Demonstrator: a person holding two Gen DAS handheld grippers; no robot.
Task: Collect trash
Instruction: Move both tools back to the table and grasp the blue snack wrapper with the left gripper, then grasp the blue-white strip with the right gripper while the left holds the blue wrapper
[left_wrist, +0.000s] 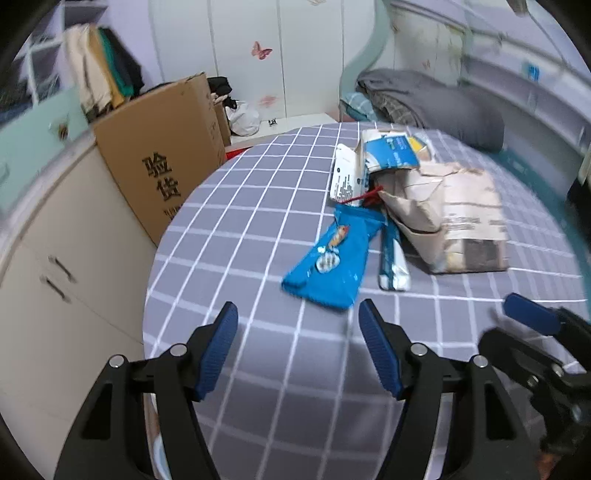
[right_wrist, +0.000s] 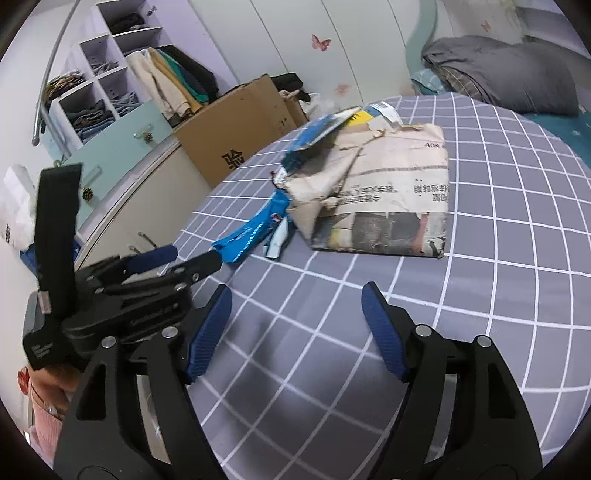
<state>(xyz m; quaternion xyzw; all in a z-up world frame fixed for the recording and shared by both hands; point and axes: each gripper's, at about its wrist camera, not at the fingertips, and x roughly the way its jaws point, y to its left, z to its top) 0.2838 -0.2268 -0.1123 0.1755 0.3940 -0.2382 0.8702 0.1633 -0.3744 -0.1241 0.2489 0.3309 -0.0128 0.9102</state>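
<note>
While your left gripper (left_wrist: 297, 314) hovers spread wide and empty short of the flat blue snack wrapper (left_wrist: 327, 262), your right gripper (right_wrist: 295, 301) likewise gaping, folded tan newspaper bundle (right_wrist: 384, 188) ahead, small torn cartons (left_wrist: 369, 162) seemingly behind, all on grey checked bedsheet (left_wrist: 240, 206).

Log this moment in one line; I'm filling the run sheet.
left hand-held gripper open | right hand-held gripper open | blue wrapper, newspaper on bed | nothing held

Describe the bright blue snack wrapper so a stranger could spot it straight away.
Start at the grey checked bedspread and find the trash pile near its middle. The blue snack wrapper lies flat at the pile's near edge, closest to the open left tongs. Unlike the beige newspaper bundle and the torn white-and-blue carton behind it, it is solid glossy blue.
</note>
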